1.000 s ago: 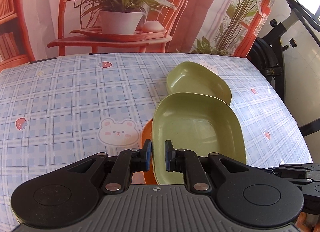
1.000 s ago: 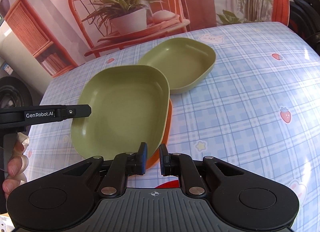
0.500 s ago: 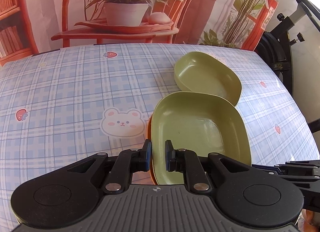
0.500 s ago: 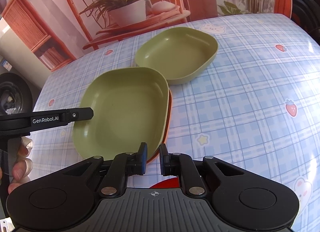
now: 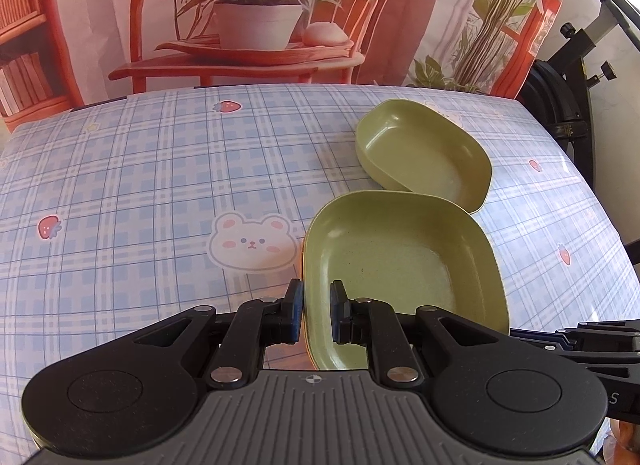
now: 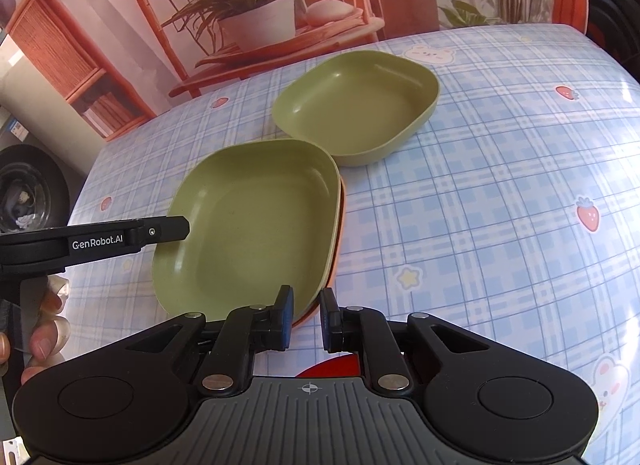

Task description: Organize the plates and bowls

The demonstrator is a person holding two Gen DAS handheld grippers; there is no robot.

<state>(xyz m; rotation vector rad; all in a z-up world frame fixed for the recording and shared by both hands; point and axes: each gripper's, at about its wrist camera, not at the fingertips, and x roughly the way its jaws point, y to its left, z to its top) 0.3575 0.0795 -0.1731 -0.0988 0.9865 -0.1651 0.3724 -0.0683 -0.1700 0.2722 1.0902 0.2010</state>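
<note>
Both plates [image 6: 248, 217] now squarely stacked

green plates [image 5: 400, 265] – matt plastic, faintly speckled; tablecloth [image 5: 160, 185] – glossy, smooth.

My left gripper [image 5: 316, 315] and right gripper [image 6: 306, 319] are black with blue pads, silver pivot screws, ribbed grey bases; white "GenRobot.AI" lettering.

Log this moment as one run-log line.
left gripper: shut on green plate rim | right gripper: shut on plate stack edge | green bowl: apart on table
</note>
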